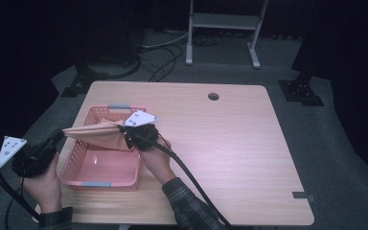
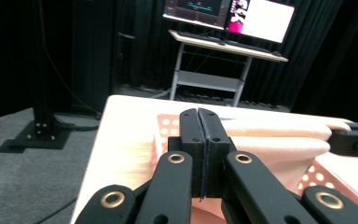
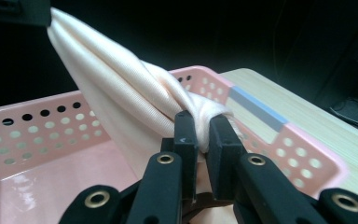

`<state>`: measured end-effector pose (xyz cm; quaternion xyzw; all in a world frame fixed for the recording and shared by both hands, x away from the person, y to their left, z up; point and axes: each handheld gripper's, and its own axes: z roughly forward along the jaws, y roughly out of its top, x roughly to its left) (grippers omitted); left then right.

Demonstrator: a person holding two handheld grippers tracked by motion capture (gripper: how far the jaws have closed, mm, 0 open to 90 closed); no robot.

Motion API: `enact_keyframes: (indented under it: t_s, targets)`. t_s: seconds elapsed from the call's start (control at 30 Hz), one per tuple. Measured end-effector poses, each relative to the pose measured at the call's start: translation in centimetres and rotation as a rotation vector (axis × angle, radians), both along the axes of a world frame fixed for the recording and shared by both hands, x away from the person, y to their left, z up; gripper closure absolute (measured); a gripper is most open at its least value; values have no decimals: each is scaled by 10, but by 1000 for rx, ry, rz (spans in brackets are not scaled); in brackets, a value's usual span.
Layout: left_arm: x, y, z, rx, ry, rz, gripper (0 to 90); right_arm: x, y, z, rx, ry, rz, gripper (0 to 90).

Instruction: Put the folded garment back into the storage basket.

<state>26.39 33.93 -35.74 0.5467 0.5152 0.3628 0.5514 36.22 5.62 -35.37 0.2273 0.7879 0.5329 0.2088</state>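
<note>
Peach cloth point(image 1: 98, 135) hangs stretched above the pink basket point(image 1: 124, 175) at nine o'clock on our worktop point(image 1: 230, 143) (both ends pinched): left claw point(image 1: 61, 133) and right claw point(image 1: 123, 130) clamp it; we judge lowering remains.

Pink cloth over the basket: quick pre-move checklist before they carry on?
1. Right hand-held gripper clamped on the pink cloth: ok, a bunched end sits between its pads.
2. Left hand-held gripper holding the other end: ok, jaws shut, a thin cloth edge seems pinched.
3. Cloth off the floor of the pink basket: ok, stretched above it between both grippers.
4. Cloth free of the basket rim: cannot tell, the far side is hidden.
5. Table beside the basket free for laying it out: ok.
</note>
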Motion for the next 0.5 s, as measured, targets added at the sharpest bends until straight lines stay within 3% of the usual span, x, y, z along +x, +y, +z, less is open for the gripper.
enact_keyframes:
  t_s: [0.23, 0.5]
  targets:
    - [-4, -8, -3, 0, 13, -19, 900, -3, -12, -6, 3, 11, -6, 838]
    - [-15, -3, -9, -7, 38, -30, 900, -15, -11, -12, 4, 15, 21, 838]
